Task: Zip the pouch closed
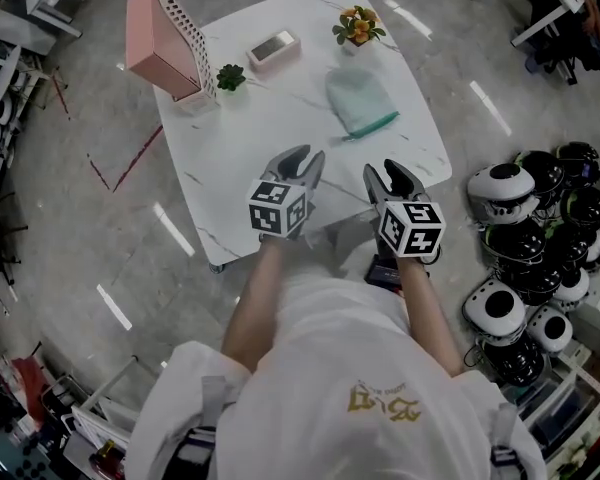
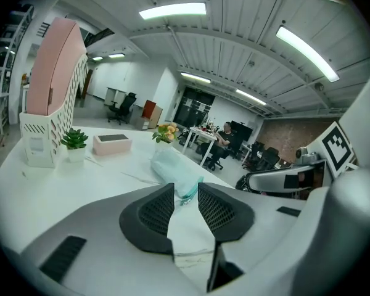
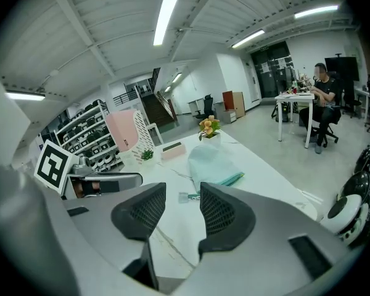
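A pale mint pouch (image 1: 359, 96) lies flat on the right half of the white marble table (image 1: 270, 133), with its teal zipper edge (image 1: 373, 125) on the side nearer me. It also shows ahead of the jaws in the left gripper view (image 2: 172, 164) and the right gripper view (image 3: 214, 163), where a small zipper tag (image 3: 187, 197) lies beside it. My left gripper (image 1: 300, 160) (image 2: 185, 195) hangs over the table's near edge, open and empty. My right gripper (image 1: 387, 175) (image 3: 182, 193) is beside it, also open and empty. Both are short of the pouch.
A pink file holder (image 1: 166, 38) stands at the table's far left, with a small green plant (image 1: 230, 76), a pink box (image 1: 273, 48) and a pot of orange flowers (image 1: 357, 26) along the back. Black-and-white helmets (image 1: 525, 253) crowd the floor at right.
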`<state>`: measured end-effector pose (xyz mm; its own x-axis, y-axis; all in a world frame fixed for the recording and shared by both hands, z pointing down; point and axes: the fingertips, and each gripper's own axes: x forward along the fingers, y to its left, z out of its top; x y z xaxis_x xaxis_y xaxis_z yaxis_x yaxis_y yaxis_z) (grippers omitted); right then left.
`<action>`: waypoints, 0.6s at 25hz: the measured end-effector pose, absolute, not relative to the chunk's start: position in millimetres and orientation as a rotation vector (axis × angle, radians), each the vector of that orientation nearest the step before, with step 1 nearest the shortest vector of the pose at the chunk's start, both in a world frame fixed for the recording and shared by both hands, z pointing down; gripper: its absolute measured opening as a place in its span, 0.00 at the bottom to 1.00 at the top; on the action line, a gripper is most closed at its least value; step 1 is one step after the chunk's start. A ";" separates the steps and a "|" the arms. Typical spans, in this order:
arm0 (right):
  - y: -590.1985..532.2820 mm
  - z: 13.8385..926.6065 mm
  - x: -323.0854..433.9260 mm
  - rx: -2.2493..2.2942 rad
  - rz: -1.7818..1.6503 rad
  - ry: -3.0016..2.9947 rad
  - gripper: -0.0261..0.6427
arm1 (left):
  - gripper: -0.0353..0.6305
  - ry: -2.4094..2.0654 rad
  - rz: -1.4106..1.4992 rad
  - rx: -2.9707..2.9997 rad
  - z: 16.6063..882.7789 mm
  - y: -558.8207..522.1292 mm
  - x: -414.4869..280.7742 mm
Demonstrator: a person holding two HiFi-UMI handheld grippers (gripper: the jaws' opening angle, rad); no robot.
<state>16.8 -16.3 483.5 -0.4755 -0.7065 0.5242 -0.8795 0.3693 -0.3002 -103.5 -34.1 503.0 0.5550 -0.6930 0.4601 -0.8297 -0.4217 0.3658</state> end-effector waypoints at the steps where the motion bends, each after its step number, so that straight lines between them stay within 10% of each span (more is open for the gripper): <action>1: -20.2 484.8 17.6 1.397 0.796 -2.329 0.32 | 0.26 -1.215 0.336 2.237 505.1 -35.4 -102.0; 15: -53.3 525.5 17.4 1.320 0.872 -2.298 0.31 | 0.25 -1.109 0.543 2.268 540.7 -70.5 -77.7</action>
<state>17.4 -53.3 525.5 -0.5048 -0.6480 0.5704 -0.8632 0.3768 -0.3359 -77.7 -70.5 540.7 0.5772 -0.5856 0.5691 -0.8086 -0.5068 0.2987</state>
